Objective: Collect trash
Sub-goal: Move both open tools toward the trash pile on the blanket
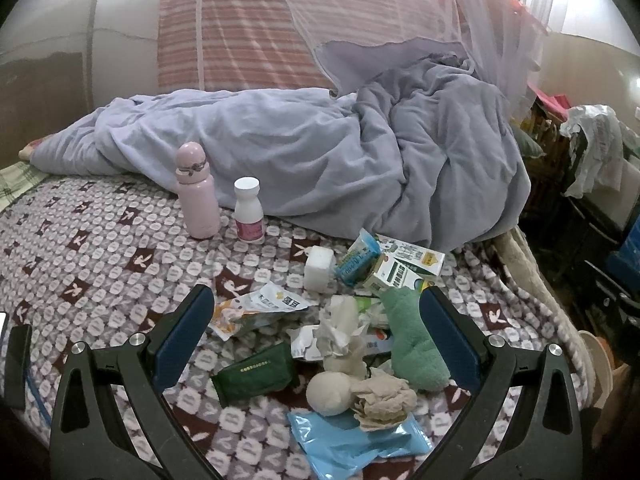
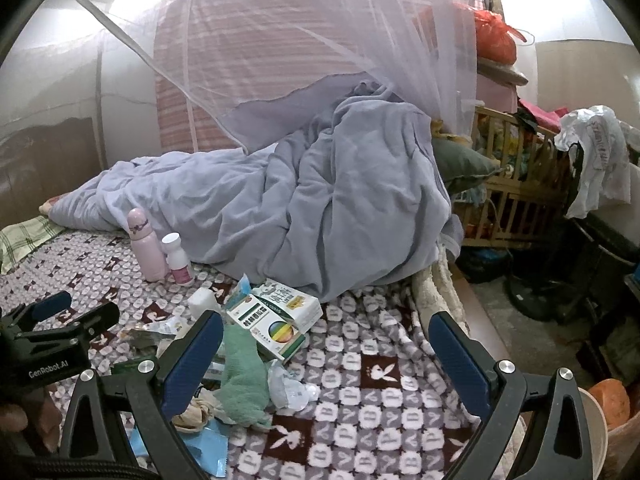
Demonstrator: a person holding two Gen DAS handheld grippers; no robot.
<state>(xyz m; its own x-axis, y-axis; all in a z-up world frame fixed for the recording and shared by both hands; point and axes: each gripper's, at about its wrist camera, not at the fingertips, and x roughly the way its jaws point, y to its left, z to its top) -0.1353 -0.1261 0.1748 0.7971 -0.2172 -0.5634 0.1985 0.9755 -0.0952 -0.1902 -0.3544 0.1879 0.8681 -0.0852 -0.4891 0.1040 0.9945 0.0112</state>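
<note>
Left wrist view: the left gripper [image 1: 316,332] is spread wide above the trash pile [image 1: 340,344] on the patterned blanket [image 1: 100,248], gripping nothing.

Right wrist view: the right gripper [image 2: 326,350] gapes empty beside a green cloth [image 2: 244,376] and medicine boxes [image 2: 276,320].

"GenRobot.AI" in white letters on the black body of the left gripper [image 2: 76,309], seen in the right wrist view. Blanket [image 2: 360,412] pattern carries repeated "P" and "B" letters plus white rabbit-head logos on dark red squares. Green-and-white medicine box [image 2: 272,330]: green Chinese characters along its side, a rainbow circle on the front, not legible enough to transcribe. White box behind it [image 2: 294,300]: large Chinese print and a small yellow tag, unreadable. Snack wrapper [image 1: 260,306]: Chinese characters, possibly "木瓜", blurred. Dark green packet [image 1: 256,372]: one line of tiny pale print, unreadable.
</note>
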